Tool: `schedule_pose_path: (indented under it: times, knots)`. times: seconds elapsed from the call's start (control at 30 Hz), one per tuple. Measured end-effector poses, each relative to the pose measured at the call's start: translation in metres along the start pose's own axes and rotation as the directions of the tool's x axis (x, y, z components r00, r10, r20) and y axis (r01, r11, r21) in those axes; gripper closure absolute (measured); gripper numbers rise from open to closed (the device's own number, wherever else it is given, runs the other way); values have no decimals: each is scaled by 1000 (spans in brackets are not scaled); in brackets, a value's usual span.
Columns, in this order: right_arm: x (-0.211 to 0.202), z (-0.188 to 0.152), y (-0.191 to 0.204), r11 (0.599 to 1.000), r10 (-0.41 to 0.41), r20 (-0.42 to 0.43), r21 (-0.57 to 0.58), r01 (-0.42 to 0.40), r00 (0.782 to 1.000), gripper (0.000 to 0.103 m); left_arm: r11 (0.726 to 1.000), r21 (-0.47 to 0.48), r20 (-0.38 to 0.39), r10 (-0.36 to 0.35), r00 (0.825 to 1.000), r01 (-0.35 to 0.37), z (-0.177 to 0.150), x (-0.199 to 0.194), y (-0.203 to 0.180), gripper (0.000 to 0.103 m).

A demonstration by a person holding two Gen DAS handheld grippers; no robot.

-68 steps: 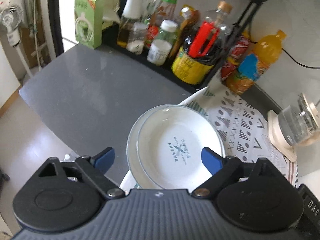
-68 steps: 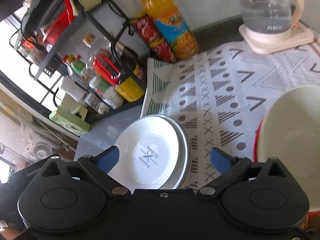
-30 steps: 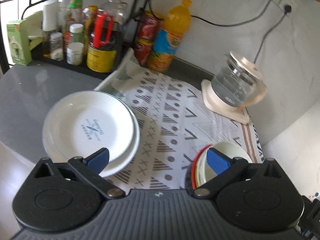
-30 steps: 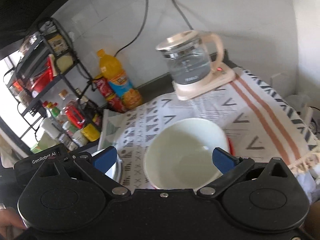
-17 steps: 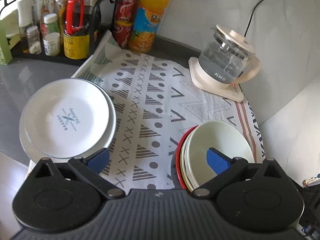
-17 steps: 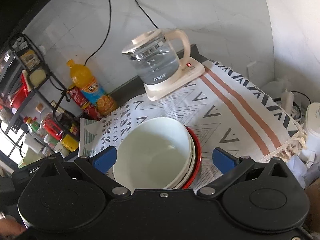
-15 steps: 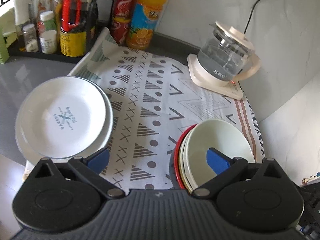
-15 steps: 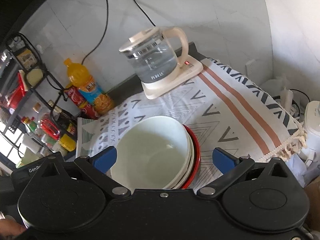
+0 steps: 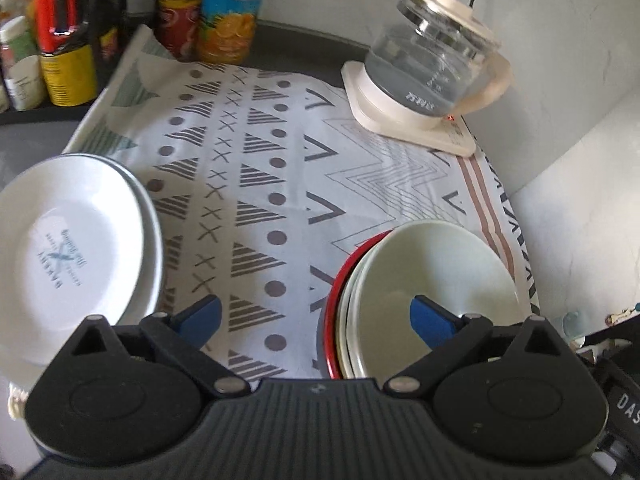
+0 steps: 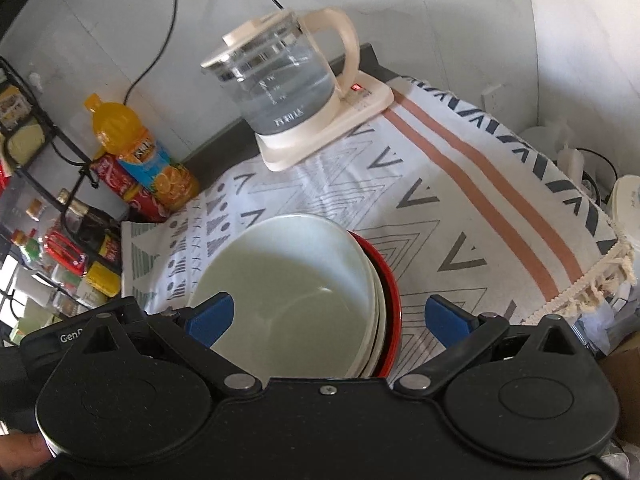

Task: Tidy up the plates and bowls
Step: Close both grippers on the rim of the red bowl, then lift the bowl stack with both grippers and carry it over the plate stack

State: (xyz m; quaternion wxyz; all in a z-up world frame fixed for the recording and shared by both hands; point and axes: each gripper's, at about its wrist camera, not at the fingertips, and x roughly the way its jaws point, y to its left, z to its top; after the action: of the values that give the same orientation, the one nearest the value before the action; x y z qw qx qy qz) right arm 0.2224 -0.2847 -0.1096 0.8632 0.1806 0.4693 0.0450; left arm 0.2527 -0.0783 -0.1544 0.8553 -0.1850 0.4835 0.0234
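Both grippers empty with jaws spread wide: left gripper hangs over the gap between the two stacks, right gripper over the bowl stack, near finger above the top bowl and far finger outside the rim, which looks like a lineup for a rim pinch. Bowls are nested, white ones inside a red one, at the near right of the patterned cloth on the tabletop; plate stack sits near left, well apart, so like is grouped with like. Farther back, kettle and orange bottle stay against the wall, clear of the work area.
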Motion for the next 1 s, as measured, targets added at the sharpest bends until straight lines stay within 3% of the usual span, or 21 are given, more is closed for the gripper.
schedule_pose_path:
  times: [0.2,0.33,0.4,0.57,0.73,0.83,1.0]
  knots:
    - [19,-1,-4,1000,-16,-49,26,17,999,0,1000,17,-36,-5,999,5,5,20,0,4]
    - [27,-2,-7,998,-6,-67,54,10,998,3,1000,5,-44,-24,999,24,7,28,2,10]
    - [30,-4,-9,998,1,-80,65,4,997,9,999,0,-64,-41,997,41,6,35,3,16]
    - [42,-7,-13,996,-31,-125,77,41,992,35,996,-44,-121,-83,989,78,5,50,10,48]
    - [52,-12,-27,987,-59,-179,137,84,982,64,990,-81,-169,-125,978,113,2,61,15,67]
    - [54,-15,-30,985,-55,-187,152,85,981,67,987,-84,-176,-148,973,135,1,64,13,75]
    - [52,-15,-29,985,-56,-184,150,85,981,70,986,-96,-186,-151,971,135,2,63,13,75]
